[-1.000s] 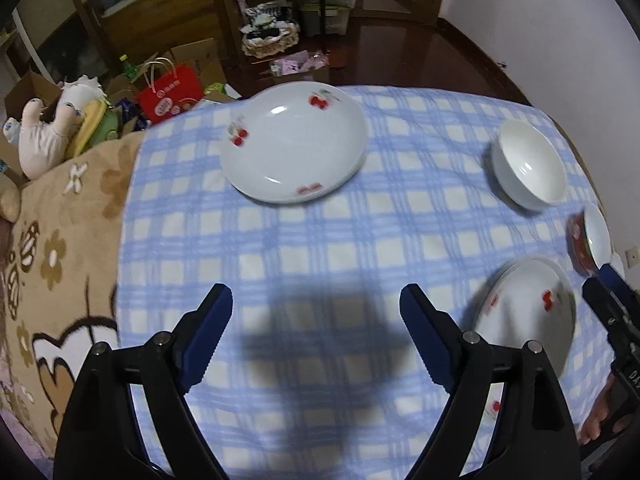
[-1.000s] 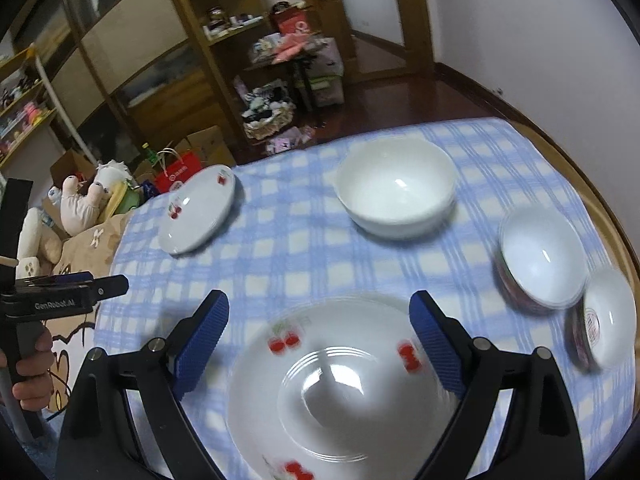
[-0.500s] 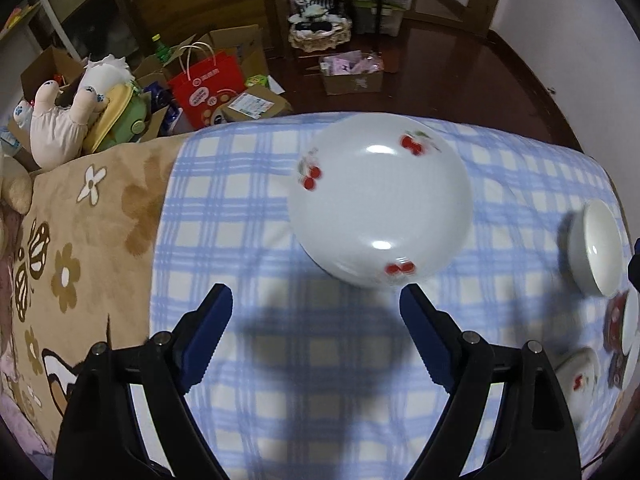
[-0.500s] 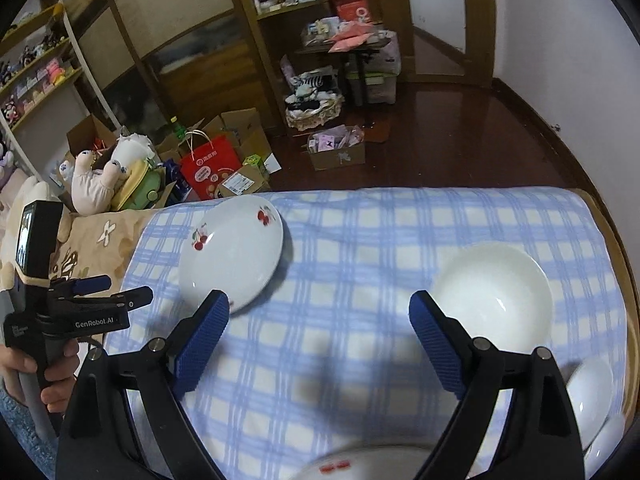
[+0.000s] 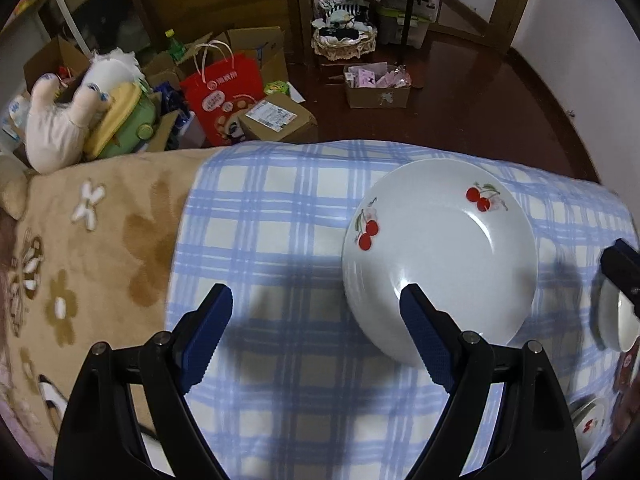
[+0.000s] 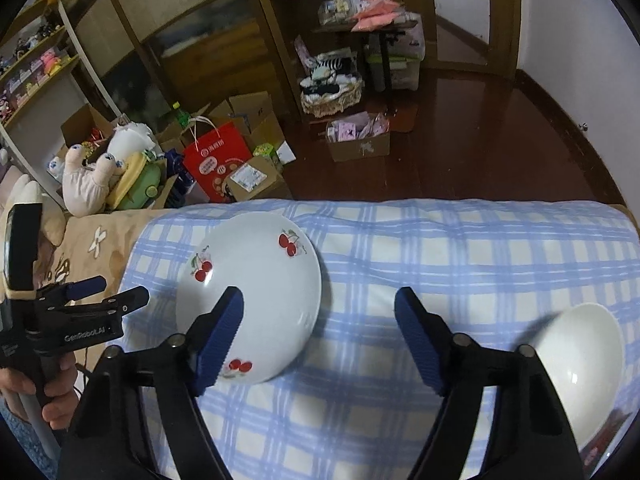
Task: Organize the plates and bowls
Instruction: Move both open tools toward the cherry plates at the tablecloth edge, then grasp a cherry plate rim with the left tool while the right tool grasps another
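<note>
Sitting flat on the blue checked tablecloth (image 5: 280,216), toward its far left part, the cherry plate (image 5: 440,256) is white with red cherry prints on its rim. Your left gripper (image 5: 316,320) hangs over the cloth with its jaws spread wide and nothing between them; its right blue pad (image 5: 424,340) overlaps the plate's near rim in the left wrist view, though you cannot tell whether it touches. Your right gripper (image 6: 318,328) is likewise spread and empty, with the same plate (image 6: 256,280) behind its left pad and a plain white bowl (image 6: 580,360) beyond its right finger. Left of the cloth lies a tan floral blanket (image 5: 80,248). Past the table edge, a red shopping bag (image 5: 224,96) and a plush toy (image 5: 60,124) sit among cardboard boxes.
</note>
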`<action>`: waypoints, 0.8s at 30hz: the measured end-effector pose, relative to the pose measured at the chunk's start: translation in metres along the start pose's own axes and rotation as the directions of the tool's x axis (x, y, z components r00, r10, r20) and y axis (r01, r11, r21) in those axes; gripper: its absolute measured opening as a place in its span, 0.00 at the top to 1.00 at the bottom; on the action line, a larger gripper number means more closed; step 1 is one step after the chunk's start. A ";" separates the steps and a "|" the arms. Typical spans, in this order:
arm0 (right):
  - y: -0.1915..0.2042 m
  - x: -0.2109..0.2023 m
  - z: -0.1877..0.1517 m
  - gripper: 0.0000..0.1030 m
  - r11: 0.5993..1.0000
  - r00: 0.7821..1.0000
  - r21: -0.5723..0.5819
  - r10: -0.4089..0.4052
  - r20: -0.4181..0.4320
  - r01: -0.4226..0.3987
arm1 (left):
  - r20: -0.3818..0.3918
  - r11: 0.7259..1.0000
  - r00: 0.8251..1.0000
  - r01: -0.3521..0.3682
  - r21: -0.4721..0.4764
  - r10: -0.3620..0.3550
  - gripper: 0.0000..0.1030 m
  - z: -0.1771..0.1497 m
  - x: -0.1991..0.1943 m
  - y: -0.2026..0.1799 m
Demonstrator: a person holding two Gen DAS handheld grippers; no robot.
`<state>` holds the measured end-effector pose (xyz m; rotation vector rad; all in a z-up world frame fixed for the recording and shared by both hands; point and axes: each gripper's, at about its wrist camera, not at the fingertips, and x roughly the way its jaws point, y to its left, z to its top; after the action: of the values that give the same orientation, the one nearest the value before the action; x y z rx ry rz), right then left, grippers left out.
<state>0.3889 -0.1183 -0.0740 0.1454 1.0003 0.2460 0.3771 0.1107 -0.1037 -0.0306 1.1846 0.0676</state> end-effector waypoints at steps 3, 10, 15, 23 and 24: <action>0.001 0.019 0.000 0.26 1.000 1.000 0.006 -0.005 -0.024 0.006 | 0.002 0.999 0.999 0.042 -0.022 -0.042 0.18 0.001 0.013 0.003; 0.006 0.060 -0.006 0.32 1.000 0.995 0.010 -0.007 -0.099 0.008 | -0.020 0.994 0.995 0.092 -0.055 -0.093 0.18 -0.001 0.039 0.003; 0.008 0.076 -0.014 0.36 1.000 0.992 0.000 -0.014 -0.126 0.014 | -0.040 0.990 0.993 0.104 -0.091 -0.108 0.19 -0.004 0.056 0.008; -0.001 0.089 -0.021 0.79 0.999 0.986 0.037 -0.018 -0.163 0.024 | -0.039 0.979 0.991 0.124 -0.165 -0.132 0.61 -0.013 0.073 0.017; -0.002 0.090 -0.021 0.80 0.999 0.987 0.041 -0.008 -0.162 0.015 | -0.029 0.977 0.990 0.133 -0.168 -0.139 0.63 -0.014 0.073 0.017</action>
<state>0.4178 -0.0957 -0.1593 0.1596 1.1681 0.2295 0.3901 0.1297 -0.1770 -0.2604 1.2122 0.0447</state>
